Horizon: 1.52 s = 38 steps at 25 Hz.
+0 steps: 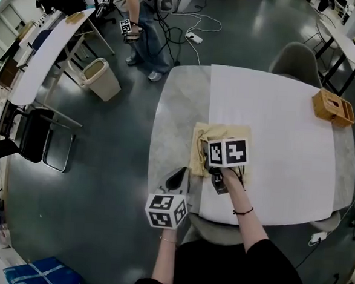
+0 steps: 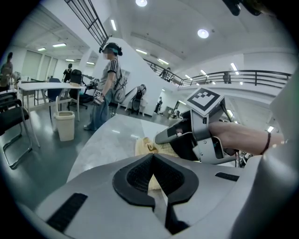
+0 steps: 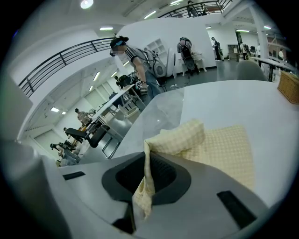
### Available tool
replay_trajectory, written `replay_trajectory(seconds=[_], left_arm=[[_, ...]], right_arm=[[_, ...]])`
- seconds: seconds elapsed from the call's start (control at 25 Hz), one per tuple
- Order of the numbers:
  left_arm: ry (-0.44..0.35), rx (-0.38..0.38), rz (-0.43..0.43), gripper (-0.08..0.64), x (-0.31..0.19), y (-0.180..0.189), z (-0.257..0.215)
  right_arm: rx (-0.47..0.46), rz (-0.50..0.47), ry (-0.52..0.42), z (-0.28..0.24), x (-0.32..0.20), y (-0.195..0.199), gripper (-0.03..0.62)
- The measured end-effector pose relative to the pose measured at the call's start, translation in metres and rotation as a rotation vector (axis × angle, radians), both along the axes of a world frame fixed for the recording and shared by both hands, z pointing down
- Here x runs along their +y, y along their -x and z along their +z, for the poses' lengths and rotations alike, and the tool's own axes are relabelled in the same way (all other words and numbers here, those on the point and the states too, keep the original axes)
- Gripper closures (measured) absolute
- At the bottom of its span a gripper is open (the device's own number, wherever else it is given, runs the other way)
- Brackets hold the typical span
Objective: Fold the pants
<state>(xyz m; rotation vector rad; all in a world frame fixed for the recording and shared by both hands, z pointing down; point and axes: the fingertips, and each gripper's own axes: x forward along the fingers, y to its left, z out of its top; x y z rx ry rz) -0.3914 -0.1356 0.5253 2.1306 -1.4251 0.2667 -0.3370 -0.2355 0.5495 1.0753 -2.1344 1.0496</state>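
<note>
Pale yellow checked pants [image 1: 222, 133] lie folded on the table [image 1: 277, 109] near its front left. My right gripper [image 1: 215, 154] is over them, shut on a raised fold of the fabric [image 3: 177, 137]. A strip of it hangs through the pads [image 3: 161, 175], and the rest of the pants [image 3: 229, 149] lies flat beyond. My left gripper [image 1: 178, 178] is low at the table's front left, just beside the pants' near corner. Its jaws [image 2: 155, 189] are shut. A sliver of yellow shows in the gap, and I cannot tell whether it is gripped. In the left gripper view, the right gripper [image 2: 163, 136] rests over the pants [image 2: 145, 145].
A wicker basket [image 1: 332, 107] sits at the table's far right. A grey chair [image 1: 298, 59] stands behind the table and another [image 1: 214, 229] at the front edge. On the floor to the left are a bin [image 1: 100, 78], a person [image 1: 140, 26] and cables.
</note>
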Motion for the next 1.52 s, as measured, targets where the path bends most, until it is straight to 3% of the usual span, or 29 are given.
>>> replay_trajectory(seconds=[0.56,0.8,0.96,1.24,1.52], left_arm=[[0.014,0.007,-0.008,0.546,0.003,0.004,0.005],[0.014,0.01,-0.005,0.546,0.005,0.001,0.006],[0.012,0.008,-0.006,0.546,0.006,0.0,0.006],[0.009,0.009,-0.006,0.546,0.008,-0.001,0.004],[-0.008,0.002,-0.013,0.546,0.005,-0.003,-0.002]], right_arm=[[0.013,0.037,0.025,0.019,-0.004,0.012,0.556],[-0.04,0.035,0.036,0.02,-0.001,0.022,0.475],[-0.037,0.029,0.008,0.018,0.0,0.027,0.424],[0.029,-0.007,-0.086,0.004,0.0,0.034,0.396],[-0.1,-0.028,-0.145,-0.015,-0.002,0.039,0.396]])
